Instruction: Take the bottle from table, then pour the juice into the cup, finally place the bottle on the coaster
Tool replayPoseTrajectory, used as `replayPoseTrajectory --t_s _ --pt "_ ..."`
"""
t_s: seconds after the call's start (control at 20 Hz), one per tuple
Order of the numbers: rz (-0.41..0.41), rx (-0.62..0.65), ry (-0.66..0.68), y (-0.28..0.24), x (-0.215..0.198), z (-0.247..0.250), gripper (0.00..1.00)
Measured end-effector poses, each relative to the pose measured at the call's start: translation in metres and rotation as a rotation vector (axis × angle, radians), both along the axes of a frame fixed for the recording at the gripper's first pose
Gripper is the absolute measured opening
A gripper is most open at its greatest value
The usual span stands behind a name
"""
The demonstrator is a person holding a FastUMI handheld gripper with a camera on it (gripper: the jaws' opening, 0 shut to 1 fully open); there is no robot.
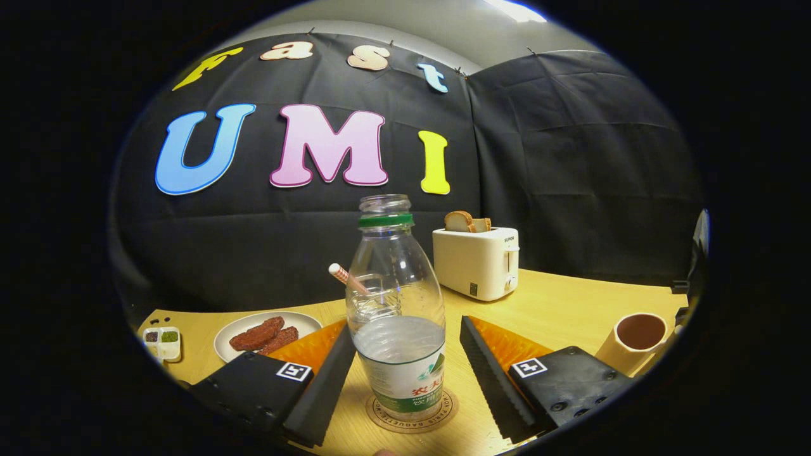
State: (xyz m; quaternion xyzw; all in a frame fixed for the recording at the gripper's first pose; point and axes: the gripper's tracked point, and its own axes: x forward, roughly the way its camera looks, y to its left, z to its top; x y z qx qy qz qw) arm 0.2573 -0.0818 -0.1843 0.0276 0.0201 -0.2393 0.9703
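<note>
A clear plastic bottle (396,316) with a green neck ring and no cap stands upright on a round coaster (412,415), about half full of clear liquid. My gripper (408,386) is open, with one finger on each side of the bottle and a gap between each finger and the bottle's wall. A tan cup (633,342) with a dark inside stands on the table to the right, beyond the right finger. Behind the bottle a striped straw (345,277) sticks up from a glass that shows through the bottle.
A white toaster (478,261) with bread slices in it stands at the back of the wooden table (570,304). Left of the bottle lies a white plate (263,334) with brown food, and a small divided dish (163,342) sits further left.
</note>
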Motion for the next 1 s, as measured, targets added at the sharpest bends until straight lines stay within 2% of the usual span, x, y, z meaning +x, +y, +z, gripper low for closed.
replayPoseTrajectory --t_s 0.45,0.7,1.0 --pt "0.015 0.037 0.029 0.013 -0.031 -0.004 0.98" --pt "0.077 0.051 0.045 0.032 -0.059 -0.001 0.98" --pt "0.194 0.046 0.078 0.064 -0.094 0.002 0.98"
